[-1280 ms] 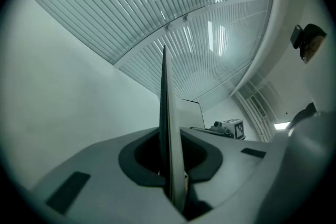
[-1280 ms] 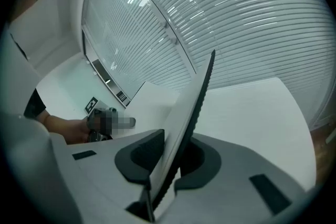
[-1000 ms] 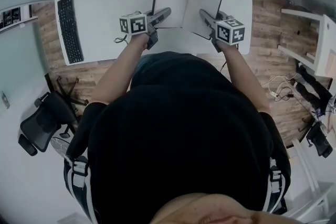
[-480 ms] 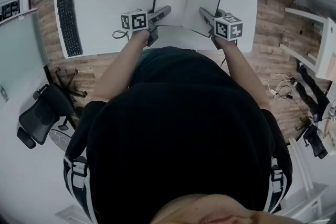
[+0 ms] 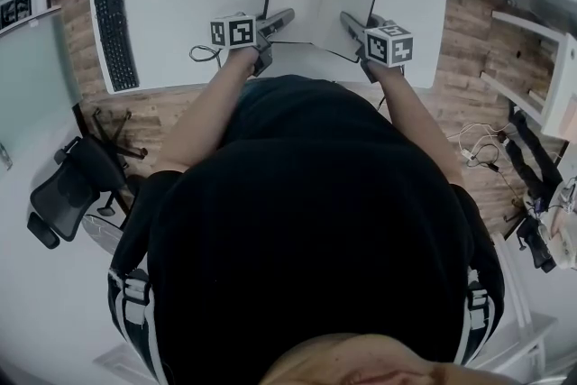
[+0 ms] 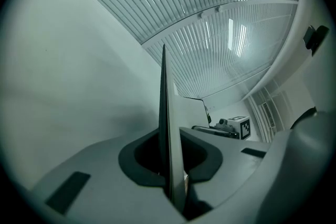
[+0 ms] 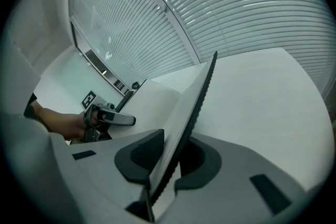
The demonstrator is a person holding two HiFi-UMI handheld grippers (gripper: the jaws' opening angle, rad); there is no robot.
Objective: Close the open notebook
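Carrying everything here, the white worktop (image 5: 198,4) is giving the notebook (image 5: 315,4) a flat bed near its front edge, straight ahead of the person and well apart from the keyboard (image 5: 113,32) at the left. The notebook is lying open with its pages facing up. Its 2 halves are spreading left and right, so the long axis of the spread is running across the worktop, while the spine is pointing away from the person (its far end leaning slightly rightward). The left hand-held gripper (image 5: 287,16) is pinching the near edge of the left half, its jaws nearly together on that thin sheet. The right hand-held gripper (image 5: 347,18) is clamping the near edge of the right half, its jaws standing a little wider because a thicker stack of cover and pages is sitting between them. Judging from this, each half is being gripped low and outward so one can be swung over the spine like a hinge while the other is being steadied.
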